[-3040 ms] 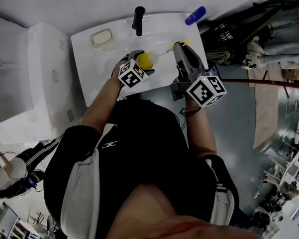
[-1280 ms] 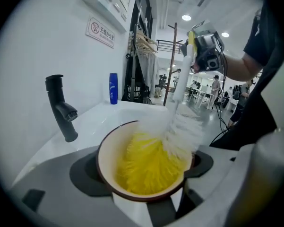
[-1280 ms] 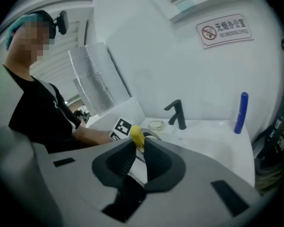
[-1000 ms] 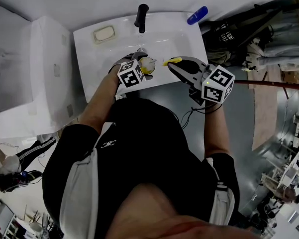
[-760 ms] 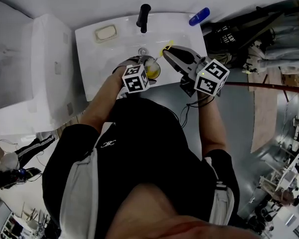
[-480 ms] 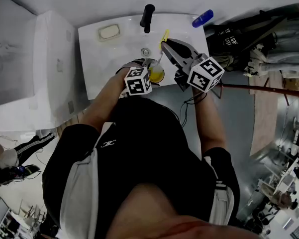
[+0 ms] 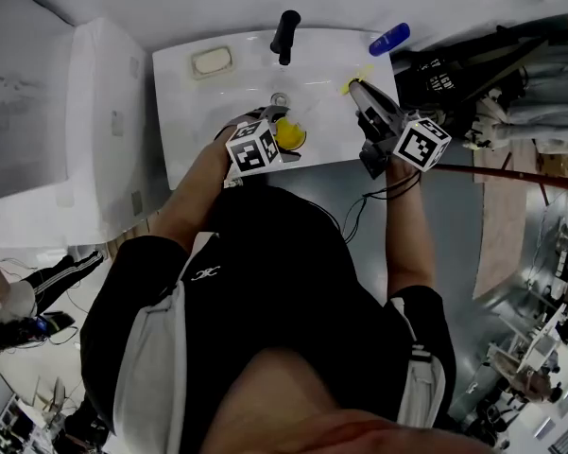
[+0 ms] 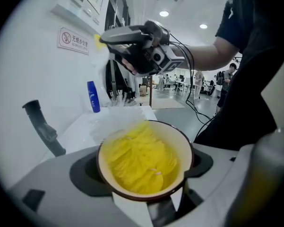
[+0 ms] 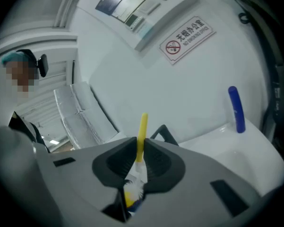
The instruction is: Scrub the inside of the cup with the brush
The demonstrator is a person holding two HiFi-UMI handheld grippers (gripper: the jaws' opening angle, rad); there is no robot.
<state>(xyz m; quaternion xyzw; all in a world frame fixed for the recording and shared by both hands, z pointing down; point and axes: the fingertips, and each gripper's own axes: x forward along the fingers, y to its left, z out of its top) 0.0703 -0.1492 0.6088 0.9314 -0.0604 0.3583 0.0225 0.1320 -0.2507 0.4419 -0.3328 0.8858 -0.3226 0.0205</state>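
We see that the right gripper [image 7: 356, 88] has moved away from the round cup with the yellow inside [image 7: 289, 134], toward the right edge of the white sink [image 7: 184, 112]. The thin yellow-handled brush [image 7: 358, 76], which reached to the cup before, is now well apart from it.
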